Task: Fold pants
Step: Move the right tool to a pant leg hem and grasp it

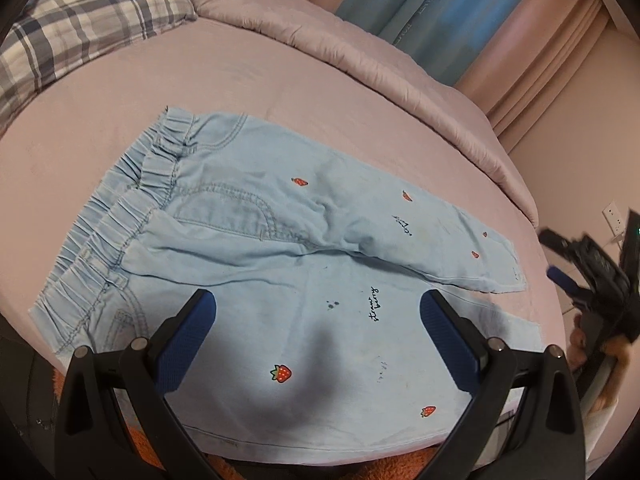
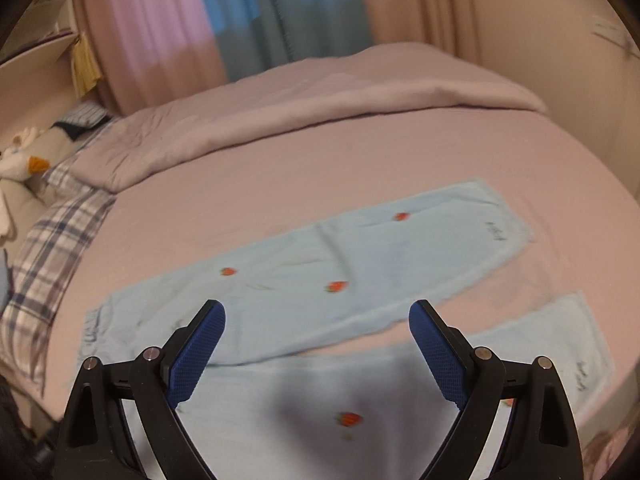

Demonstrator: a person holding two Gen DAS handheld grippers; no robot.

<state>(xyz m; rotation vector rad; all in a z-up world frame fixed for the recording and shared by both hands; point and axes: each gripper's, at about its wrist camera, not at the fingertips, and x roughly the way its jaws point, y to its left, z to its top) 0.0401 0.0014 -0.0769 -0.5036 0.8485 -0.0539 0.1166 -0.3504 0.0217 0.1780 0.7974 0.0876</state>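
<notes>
left gripper and right gripper, jaws spread wide, empty

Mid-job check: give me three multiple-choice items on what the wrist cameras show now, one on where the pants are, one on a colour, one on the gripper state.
1. Where do the pants lie?
A. on the floor
B. spread on the bed
C. over a chair

2. What colour are the small prints on the pants?
A. red
B. yellow
C. purple

3. How does the left gripper stand?
A. shut on the waistband
B. shut on a leg
C. open, above the cloth

Key:
1 B, both legs lie flat on the pink sheet.
2 A, red strawberries dot the light blue cloth.
3 C, its fingers are wide apart with nothing between them; the right gripper is open likewise.
</notes>
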